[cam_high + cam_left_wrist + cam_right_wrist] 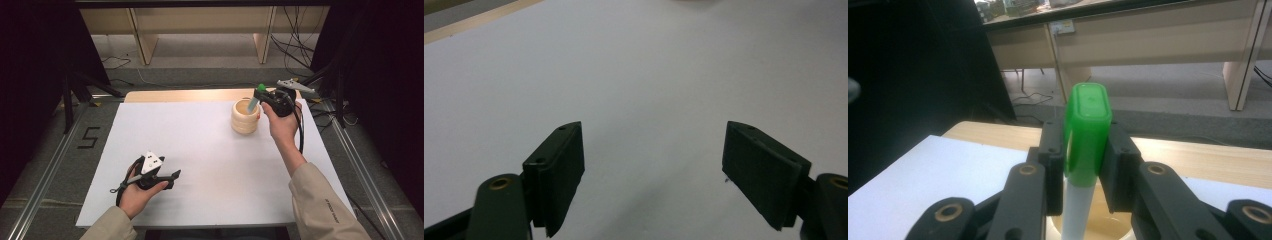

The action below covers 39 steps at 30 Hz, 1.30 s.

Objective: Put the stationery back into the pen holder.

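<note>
The right gripper (264, 98) is pinching a marker with a green cap (1087, 131), its jaws pressed against the cap on both sides, and it holds the pen tilted over the mouth of a round wooden holder (244, 119) that stands toward the far right of the white table (200, 150). The white barrel (1075, 212) points down into the cup, so the lower end looks to be already inside the rim, though I can't tell whether it touches the bottom. I'd judge the job nearly done: what's left is letting go so the pen rests in the cup. The left gripper (170, 176) lies low near the front left of the table, jaws spread wide with nothing between them, apparently idle.
</note>
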Tool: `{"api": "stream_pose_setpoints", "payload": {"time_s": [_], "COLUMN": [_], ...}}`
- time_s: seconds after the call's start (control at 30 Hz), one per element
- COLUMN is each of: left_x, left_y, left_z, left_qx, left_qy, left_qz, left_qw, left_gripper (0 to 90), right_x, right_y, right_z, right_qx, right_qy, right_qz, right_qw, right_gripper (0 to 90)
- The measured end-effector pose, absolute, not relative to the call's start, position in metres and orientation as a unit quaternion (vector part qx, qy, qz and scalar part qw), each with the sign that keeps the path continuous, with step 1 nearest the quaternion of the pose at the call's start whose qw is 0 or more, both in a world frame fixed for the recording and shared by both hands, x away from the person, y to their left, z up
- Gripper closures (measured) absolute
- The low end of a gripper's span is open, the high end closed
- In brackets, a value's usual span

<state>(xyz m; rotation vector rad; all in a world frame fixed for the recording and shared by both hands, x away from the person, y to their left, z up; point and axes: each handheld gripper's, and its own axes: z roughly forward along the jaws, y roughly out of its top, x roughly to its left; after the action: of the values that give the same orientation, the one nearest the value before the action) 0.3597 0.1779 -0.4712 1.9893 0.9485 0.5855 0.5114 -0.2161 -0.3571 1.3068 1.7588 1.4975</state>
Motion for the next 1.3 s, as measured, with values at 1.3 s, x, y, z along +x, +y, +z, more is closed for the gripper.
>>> {"api": "stream_pose_setpoints", "payload": {"time_s": [1.3], "left_x": [0.360], "left_y": [0.178], "left_z": [-0.473], "left_qx": [0.796], "left_qy": [0.376], "left_qz": [0.231], "left_qw": [0.415], "left_gripper": [24.9], "right_x": [0.528], "right_y": [-0.210], "right_z": [-0.372], "right_qx": [0.491], "right_qy": [0.644], "right_qz": [0.524], "right_qw": [0.264], "right_gripper": [74.1]}}
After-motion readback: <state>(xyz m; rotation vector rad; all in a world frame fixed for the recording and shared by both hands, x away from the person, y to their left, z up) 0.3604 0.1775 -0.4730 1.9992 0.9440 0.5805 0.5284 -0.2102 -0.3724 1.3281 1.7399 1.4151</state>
